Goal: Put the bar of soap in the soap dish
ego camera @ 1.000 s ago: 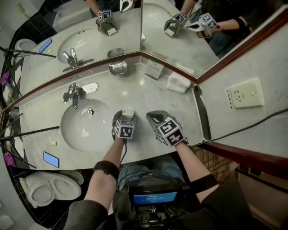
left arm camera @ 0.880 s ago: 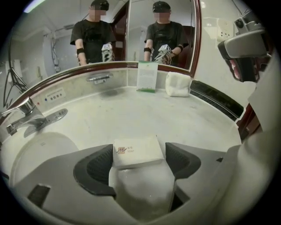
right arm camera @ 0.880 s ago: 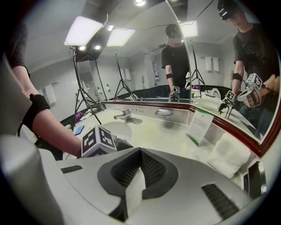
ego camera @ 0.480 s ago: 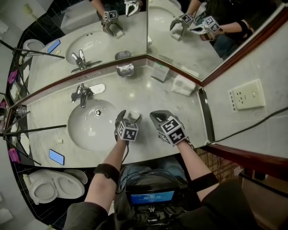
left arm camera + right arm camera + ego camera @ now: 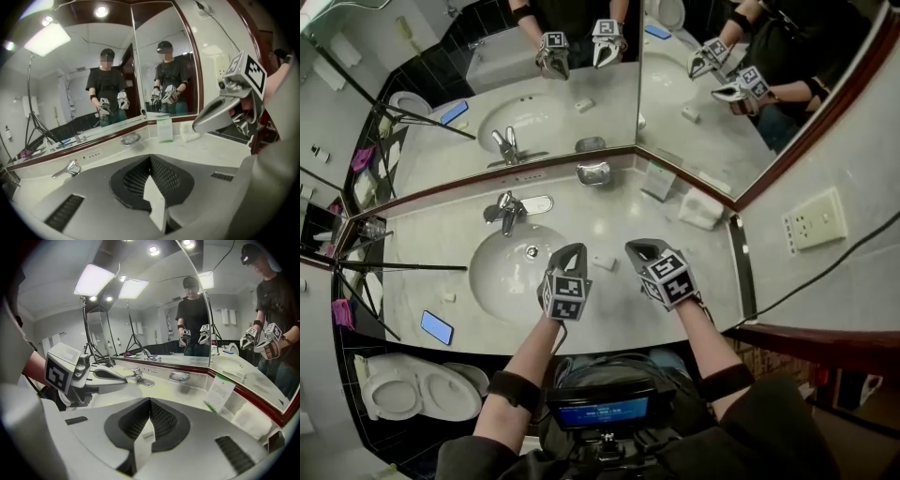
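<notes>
1. Counting two grippers: the left gripper (image 5: 573, 251) has just closed its jaws together on nothing, and the right gripper (image 5: 639, 247) has its jaws pressed together, also empty.
2. One bar of soap (image 5: 602, 263) lies on the counter (image 5: 614, 214) between them.
3. One soap dish (image 5: 593, 172) sits at the counter's back edge, well apart.

Ahead of the left gripper (image 5: 573, 253), whose jaws have just closed on nothing, open counter (image 5: 609, 217) runs up to the dish (image 5: 593, 172), which sits against the mirror (image 5: 581, 84) at its corner. The soap (image 5: 602, 263) lies low on the counter just right of that gripper's tip. The right gripper (image 5: 639, 249) stands close beyond it and narrows the gap. Ahead-left, the faucet (image 5: 508, 210) rises behind the basin (image 5: 502, 274). Ahead-right of the right gripper, a card (image 5: 657, 179) and a towel (image 5: 700, 209) line the angled mirror wall.
</notes>
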A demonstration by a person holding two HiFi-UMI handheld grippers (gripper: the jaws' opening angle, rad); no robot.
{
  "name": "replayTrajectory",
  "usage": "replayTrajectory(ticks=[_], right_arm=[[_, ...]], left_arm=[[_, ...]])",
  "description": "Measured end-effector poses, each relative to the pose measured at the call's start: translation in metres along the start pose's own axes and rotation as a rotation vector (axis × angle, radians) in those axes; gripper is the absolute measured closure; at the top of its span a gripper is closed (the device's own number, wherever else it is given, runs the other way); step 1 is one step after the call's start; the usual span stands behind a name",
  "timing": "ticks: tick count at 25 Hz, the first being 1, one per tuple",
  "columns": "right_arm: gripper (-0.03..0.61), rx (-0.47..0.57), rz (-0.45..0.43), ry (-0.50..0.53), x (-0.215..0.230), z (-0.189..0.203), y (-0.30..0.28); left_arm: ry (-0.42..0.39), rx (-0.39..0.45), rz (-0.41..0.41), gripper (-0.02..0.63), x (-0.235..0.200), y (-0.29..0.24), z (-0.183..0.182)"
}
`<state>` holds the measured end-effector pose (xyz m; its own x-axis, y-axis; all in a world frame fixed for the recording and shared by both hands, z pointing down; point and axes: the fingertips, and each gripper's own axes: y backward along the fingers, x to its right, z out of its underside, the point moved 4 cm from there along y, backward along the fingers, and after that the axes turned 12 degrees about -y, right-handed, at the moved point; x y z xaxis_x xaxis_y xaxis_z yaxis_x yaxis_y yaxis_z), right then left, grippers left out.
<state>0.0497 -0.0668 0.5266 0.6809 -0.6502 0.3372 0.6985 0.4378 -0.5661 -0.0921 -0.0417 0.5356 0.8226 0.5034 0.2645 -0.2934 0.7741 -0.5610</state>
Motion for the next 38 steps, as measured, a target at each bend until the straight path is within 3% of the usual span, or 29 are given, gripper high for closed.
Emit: replayTrajectory(ticks=[6, 14, 27, 30, 35, 36, 38], right_arm=[[0.558, 0.036, -0.023, -0.019, -0.006, -0.006, 0.004], [0.558, 0.090, -0.047, -0.116, -0.005, -0.006, 0.020], [0.558, 0.075, -0.040, -0.121, -0.004, 0.006, 0.024], [0.558, 0.042, -0.030, -0.050, -0.005, 0.008, 0.017], [0.555, -0.118, 0.000, 0.176, -0.015, 0.017, -0.012], [0.536, -0.163, -0.012, 0.214, -0.019, 0.021, -0.020], [0.432, -0.262, -0.044, 0.289, -0.026, 0.033, -0.038]], left_arm=[[0.076, 0.068, 0.036, 0.612, -0.007, 0.037, -0.024], [0.199, 0.136, 0.079, 0.614, -0.009, 0.062, -0.028], [0.183, 0.157, 0.068, 0.614, -0.015, 0.063, -0.029], [0.173, 0.158, 0.054, 0.613, -0.015, 0.060, -0.028], [0.149, 0.153, 0.045, 0.612, -0.018, 0.050, -0.024], [0.149, 0.151, 0.044, 0.612, -0.018, 0.049, -0.022], [0.154, 0.144, 0.039, 0.612, -0.019, 0.044, -0.018]])
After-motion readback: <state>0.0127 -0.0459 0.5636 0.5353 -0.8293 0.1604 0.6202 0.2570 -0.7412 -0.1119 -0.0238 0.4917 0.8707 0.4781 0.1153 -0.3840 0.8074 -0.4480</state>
